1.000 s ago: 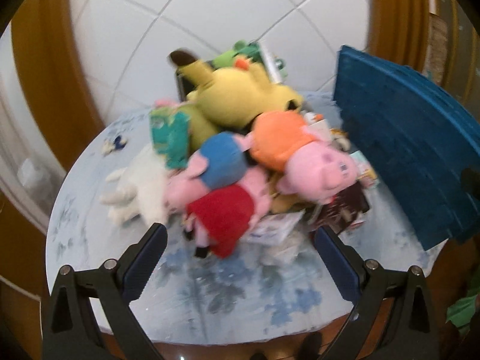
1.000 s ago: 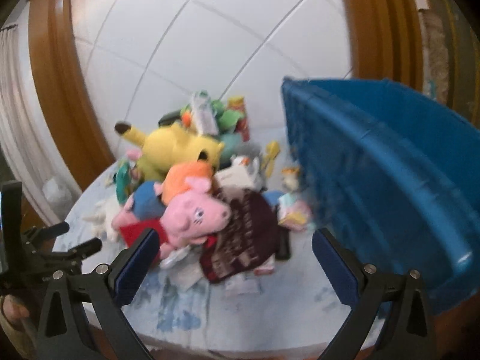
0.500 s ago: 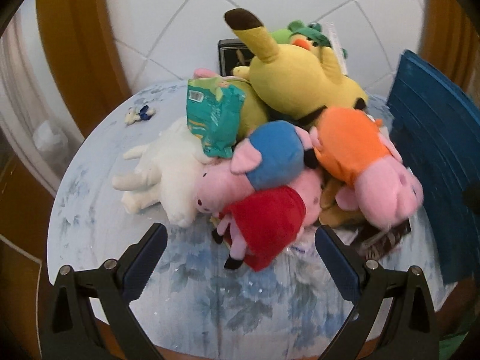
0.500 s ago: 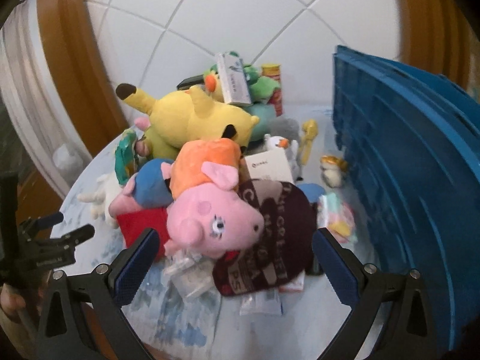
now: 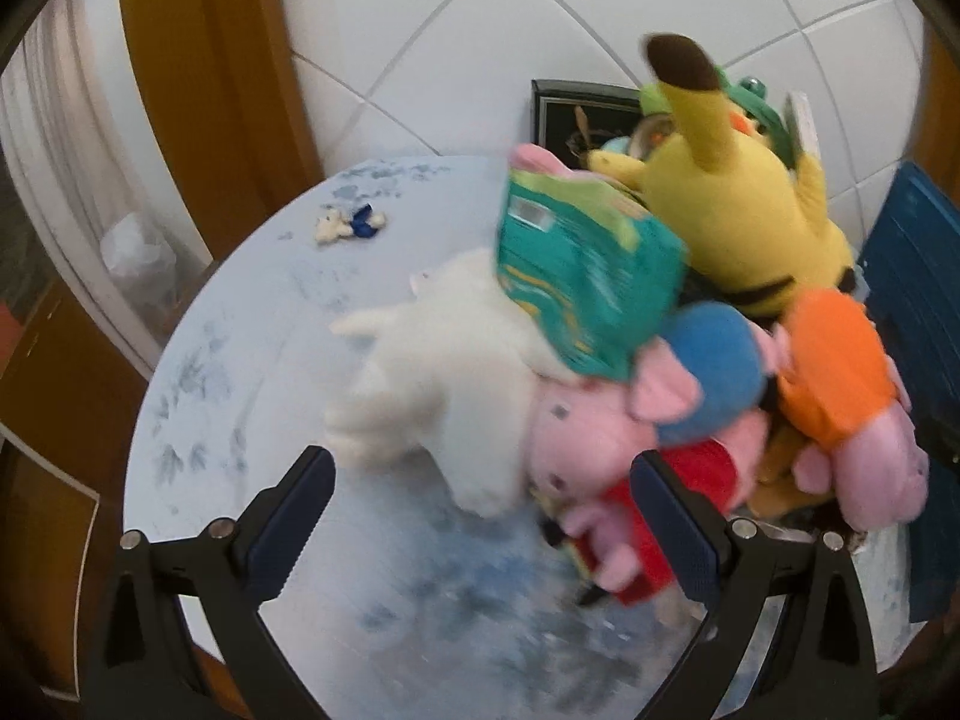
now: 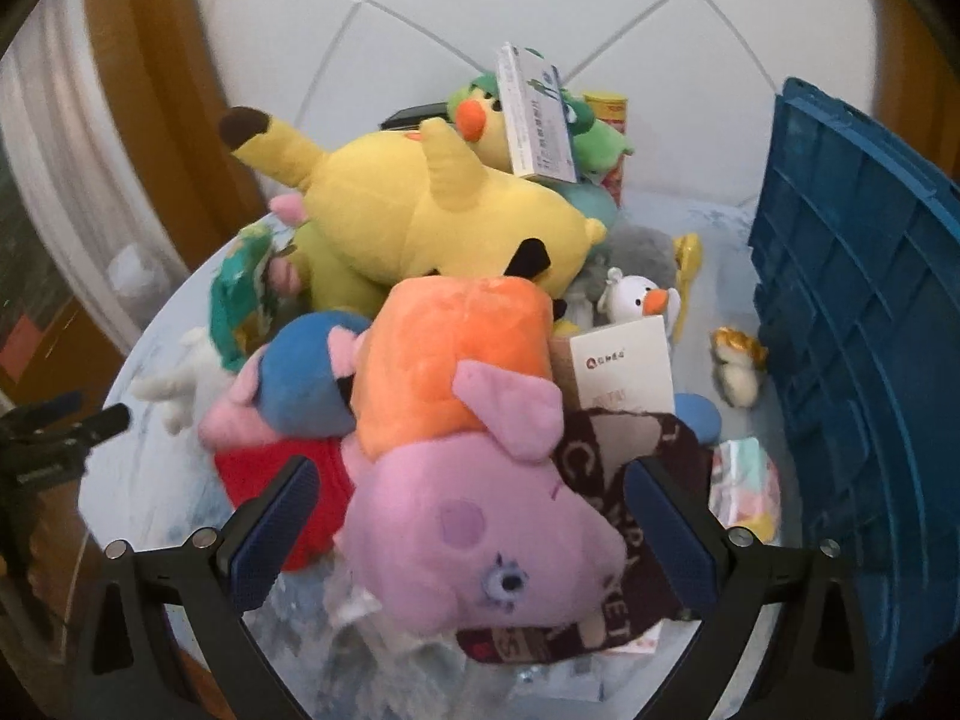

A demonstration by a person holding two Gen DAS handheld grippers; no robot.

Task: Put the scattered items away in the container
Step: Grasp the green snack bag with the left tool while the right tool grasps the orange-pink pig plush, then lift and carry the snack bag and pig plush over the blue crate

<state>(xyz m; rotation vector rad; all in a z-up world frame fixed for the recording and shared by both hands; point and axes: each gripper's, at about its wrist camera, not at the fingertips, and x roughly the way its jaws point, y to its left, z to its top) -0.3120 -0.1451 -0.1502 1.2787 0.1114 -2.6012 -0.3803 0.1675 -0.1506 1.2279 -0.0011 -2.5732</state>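
On a round table (image 5: 198, 420) covered in a pale blue floral cloth lies a heap of soft toys beside a dark blue ribbed plastic crate (image 6: 858, 372), which stands at the table's right edge.

The left gripper (image 5: 480, 516) has its jaws spread wide and empty. Compared with half a second ago it has swung leftward and closer: the fluffy white plush animal (image 5: 438, 378) now sits just ahead of the gap between its fingers, where the pink pig plush in a red dress (image 5: 630, 516) was centred before. A teal crinkled snack packet (image 5: 576, 276) leans on the white plush, and the pink pig plush in a blue top (image 5: 708, 360) lies just right of it. This view is blurred.

The right gripper (image 6: 468, 528) is likewise released, holding nothing. It has come nearer the pile since the earlier frame, and the head of the pink pig plush in an orange top (image 6: 468, 420) now fills the space between its fingers; whether they touch it cannot be told. The big yellow plush with a brown-tipped tail (image 6: 432, 210) lies behind it, and a dark maroon lettered pouch (image 6: 618, 492) lies partly under the pig's head.
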